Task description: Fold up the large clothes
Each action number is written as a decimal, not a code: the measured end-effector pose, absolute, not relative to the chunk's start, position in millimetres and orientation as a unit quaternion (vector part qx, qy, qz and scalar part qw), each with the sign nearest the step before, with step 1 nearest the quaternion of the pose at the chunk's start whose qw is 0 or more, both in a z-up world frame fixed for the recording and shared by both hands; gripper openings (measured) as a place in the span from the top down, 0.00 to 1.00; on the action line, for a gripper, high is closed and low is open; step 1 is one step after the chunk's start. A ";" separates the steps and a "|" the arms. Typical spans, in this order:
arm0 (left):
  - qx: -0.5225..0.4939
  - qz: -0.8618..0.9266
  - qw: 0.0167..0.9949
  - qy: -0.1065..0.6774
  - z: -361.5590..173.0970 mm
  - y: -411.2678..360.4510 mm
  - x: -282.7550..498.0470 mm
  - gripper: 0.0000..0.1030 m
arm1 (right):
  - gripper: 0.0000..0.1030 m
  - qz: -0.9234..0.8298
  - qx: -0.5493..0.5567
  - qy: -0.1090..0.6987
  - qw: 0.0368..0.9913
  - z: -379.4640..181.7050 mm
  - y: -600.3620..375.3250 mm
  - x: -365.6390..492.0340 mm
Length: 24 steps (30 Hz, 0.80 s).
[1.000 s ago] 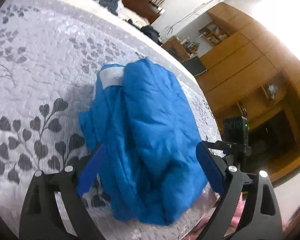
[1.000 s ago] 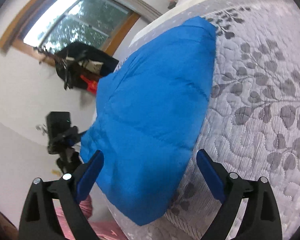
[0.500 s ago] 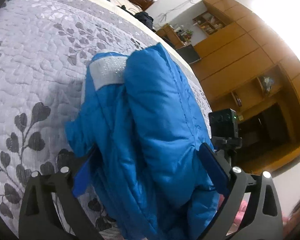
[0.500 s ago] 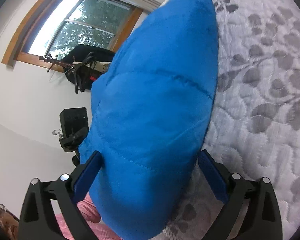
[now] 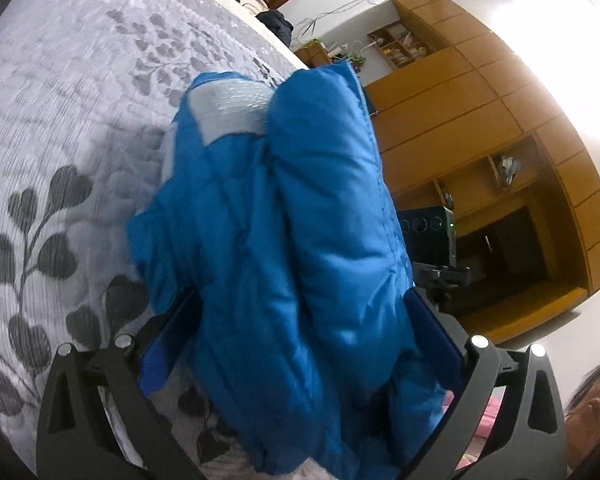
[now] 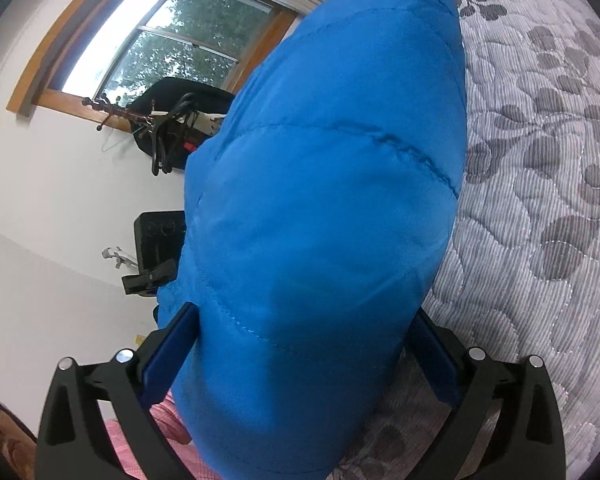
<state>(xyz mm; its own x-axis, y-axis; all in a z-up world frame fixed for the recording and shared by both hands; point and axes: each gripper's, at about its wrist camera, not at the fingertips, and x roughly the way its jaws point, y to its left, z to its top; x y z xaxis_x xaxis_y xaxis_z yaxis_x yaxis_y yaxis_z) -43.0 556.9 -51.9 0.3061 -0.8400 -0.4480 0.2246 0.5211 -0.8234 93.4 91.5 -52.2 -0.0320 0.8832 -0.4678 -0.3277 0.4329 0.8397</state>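
Blue padded jacket [image 5: 300, 240] lay bundled on the grey leaf-patterned bed [image 5: 60, 120] near its edge. The left gripper [image 5: 300, 344] stood wide apart with the bundle filling the gap between its fingers; the right gripper [image 6: 300, 356] straddled it likewise, fully spread.

Bed [image 5: 80, 80] with grey leaf-print quilted cover; folded blue puffer jacket [image 5: 292, 216] lies on it near the edge.
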 end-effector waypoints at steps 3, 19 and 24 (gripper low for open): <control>-0.343 -0.371 0.726 0.466 -60.9 556.0 -40.1 0.02 | 0.03 0.467 0.253 0.545 0.648 -50.4 92.1 91.7; -0.353 -0.405 0.707 0.460 -65.4 522.1 -29.4 0.02 | 0.03 0.465 0.241 0.544 0.655 -48.2 100.2 91.1; -0.365 -0.417 0.704 0.445 -67.6 518.4 -29.6 0.03 | 0.09 0.468 0.218 0.532 0.671 -41.5 105.6 87.5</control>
